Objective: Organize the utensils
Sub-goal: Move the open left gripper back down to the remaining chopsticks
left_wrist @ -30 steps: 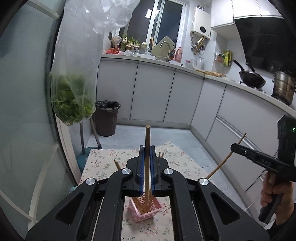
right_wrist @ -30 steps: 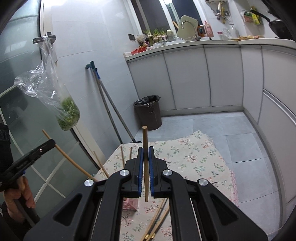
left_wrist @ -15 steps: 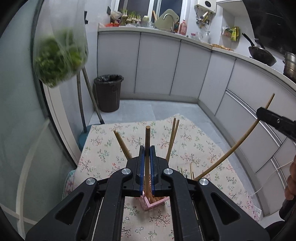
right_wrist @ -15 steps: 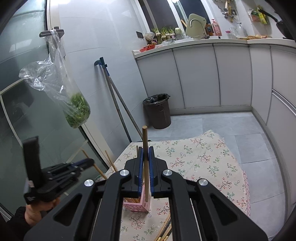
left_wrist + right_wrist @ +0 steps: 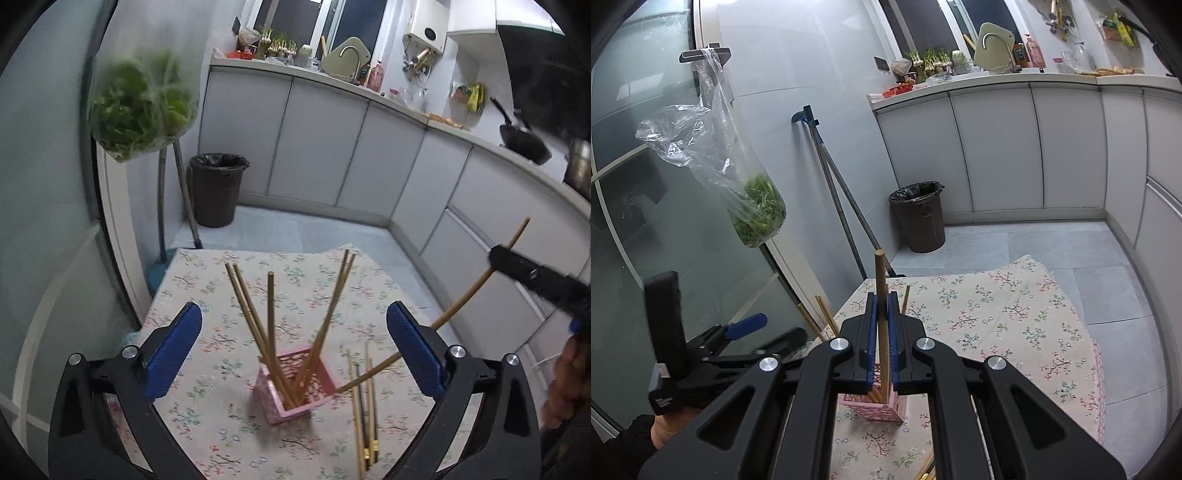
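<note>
Pink lattice holder [image 5: 295, 387] stands on the flowered tablecloth [image 5: 207, 417]; five chopsticks [image 5: 271, 325] lean in it, fanned left, upright and right. That part counts as done.

Left hand-held gripper [image 5: 293, 347]: jaws opening, spread wide, blue pads either side of the holder, nothing between them that they press on. The upright stick in the holder stands free.

Right hand-held gripper [image 5: 882, 345]: pressed together, pinching one held chopstick [image 5: 882, 325] near its middle. In the left wrist view the stick slants down toward the holder, lower tip near the rim; whether it is inside yet, cannot tell.

Left to do, by my reckoning: seat this stick, then the loose chopsticks [image 5: 364, 402] lying flat on the surface just right of the holder, three or four, count uncertain.

Surface: small table under floral cloth, otherwise bare.

Room: kitchen. Grey tiled floor, dark trash bin [image 5: 218, 188] by white cabinets [image 5: 314, 147], mop handles against the wall, bag of greens [image 5: 142, 107] hanging near a glass door, wok on the stove at far right.
</note>
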### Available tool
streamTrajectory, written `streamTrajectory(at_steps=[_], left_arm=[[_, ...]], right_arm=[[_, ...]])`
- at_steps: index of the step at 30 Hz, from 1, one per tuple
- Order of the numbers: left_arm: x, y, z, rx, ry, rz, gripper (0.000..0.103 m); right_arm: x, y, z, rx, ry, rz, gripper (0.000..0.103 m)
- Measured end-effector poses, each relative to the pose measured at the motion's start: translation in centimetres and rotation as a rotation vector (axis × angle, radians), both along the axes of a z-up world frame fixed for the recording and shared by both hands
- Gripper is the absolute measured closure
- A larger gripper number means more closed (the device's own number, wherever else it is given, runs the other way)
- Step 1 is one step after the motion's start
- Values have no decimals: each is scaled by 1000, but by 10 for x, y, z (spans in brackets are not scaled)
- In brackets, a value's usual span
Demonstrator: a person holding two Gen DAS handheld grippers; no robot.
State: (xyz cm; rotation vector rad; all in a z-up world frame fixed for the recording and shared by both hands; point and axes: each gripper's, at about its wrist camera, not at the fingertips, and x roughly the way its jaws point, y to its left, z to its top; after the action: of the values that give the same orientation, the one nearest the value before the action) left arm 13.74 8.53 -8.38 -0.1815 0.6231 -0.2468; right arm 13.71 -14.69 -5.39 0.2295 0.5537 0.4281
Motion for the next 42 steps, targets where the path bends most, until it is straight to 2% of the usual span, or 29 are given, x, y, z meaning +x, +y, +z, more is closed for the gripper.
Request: streamTrajectory(at_steps=[4,8,10,15,24,27,30,33,35,36,38,40,42], left_arm=[[3,13,-4,-135,59,11,7],[7,22,-9,-233,110,22,7],[8,24,-9,-257,124,25,7],[6,23,-7,-234,112,28,7],[4,19,-7,-165,92,34,7],[3,18,-7,-147,84,49,7],[3,19,-7,-124,75,62,7],[2,18,-5,-99,61,77,7],[1,17,-4,-82,51,80,7],[1,17,-4,-76,48,81,7],[0,15,-3,-57,40,86,7],[-2,11,-2,-34,25,92,7],[-4,6,-1,-10,21,90,7]], right_arm=[[2,5,-2,14,2,9,97],[5,9,-6,18,1,9,97],[8,11,-9,19,1,4,97],[18,20,-17,-3,11,-2,97],[44,44,-54,-46,121,23,97],[46,45,-56,-39,128,28,97],[46,40,-54,-22,126,16,92],[43,29,-49,2,111,-4,75],[41,22,-45,12,97,-20,60],[40,18,-42,15,88,-31,57],[36,6,-37,26,72,-59,38],[32,-7,-33,37,58,-96,24],[30,-17,-31,22,49,-124,18]])
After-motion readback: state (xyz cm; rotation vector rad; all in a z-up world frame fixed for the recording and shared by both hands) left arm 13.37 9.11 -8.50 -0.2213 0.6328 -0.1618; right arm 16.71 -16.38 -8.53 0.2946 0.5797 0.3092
